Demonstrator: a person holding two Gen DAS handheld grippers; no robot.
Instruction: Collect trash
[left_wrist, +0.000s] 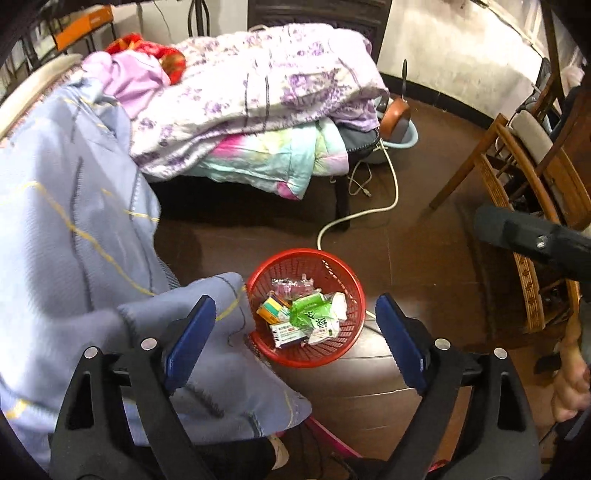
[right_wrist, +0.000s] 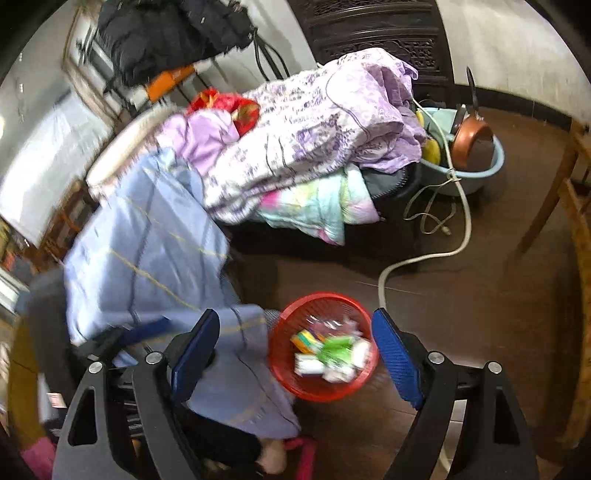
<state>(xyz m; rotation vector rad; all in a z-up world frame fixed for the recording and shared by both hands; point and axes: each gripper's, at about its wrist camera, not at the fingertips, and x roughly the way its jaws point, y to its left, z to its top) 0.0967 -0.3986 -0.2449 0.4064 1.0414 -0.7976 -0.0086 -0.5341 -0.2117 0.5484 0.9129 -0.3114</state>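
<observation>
The red mesh basket (left_wrist: 306, 310) stood on the floor beside a blue blanket (left_wrist: 74, 221), holding medicine boxes (left_wrist: 290, 332) and a green wrapper (left_wrist: 308, 312). Left tongs (left_wrist: 295, 339) and right tongs (right_wrist: 295, 350) both gaped wide, empty, above it.

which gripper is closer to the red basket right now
Left, though not by much. The left gripper hangs open right above the red basket; the right gripper also hovers open above it, seemingly a little higher.
</observation>
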